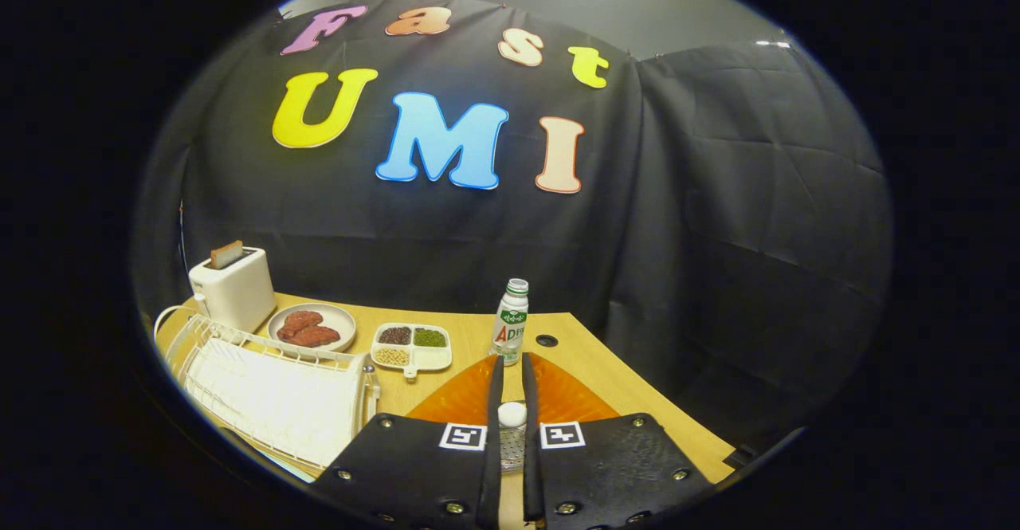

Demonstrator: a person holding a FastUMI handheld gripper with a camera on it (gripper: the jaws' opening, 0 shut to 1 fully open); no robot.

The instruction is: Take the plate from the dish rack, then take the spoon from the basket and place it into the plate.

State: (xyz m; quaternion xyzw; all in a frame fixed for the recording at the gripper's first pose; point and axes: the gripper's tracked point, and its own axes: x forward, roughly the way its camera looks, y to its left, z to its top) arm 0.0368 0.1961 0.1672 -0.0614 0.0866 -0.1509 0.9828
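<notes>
Counter [606, 371]: one, pale wood, carrying everything listed.

Dish rack [271, 390]: one, white wire, to the left of the jaws and just ahead; no plate can be made out standing in it.

Orange plate [558, 394]: one, ribbed, flat on the counter directly beneath and just beyond the fingertips. Judged to be the task's plate, already out of the rack.

Toaster [233, 287]: one, white, one slice in its slot, behind the rack.

Round dish [312, 327]: one, holding reddish pieces of food.

Divided tray [412, 347]: one, three compartments of grains or seeds.

Bottle [511, 321]: one, upright, beyond the plate, straight ahead of the jaws.

Gripper [510, 367]: one. Jaws drawn nearly together, a narrow slot between them.

Spoon [511, 417]: one. A small white rounded end sits in the slot near the finger bases, over something perforated; apparently clamped, long axis hidden. The basket cannot be identified.

Governing relation: plate lies straight below the jaws, so the release appears to need only a short descent.
</notes>
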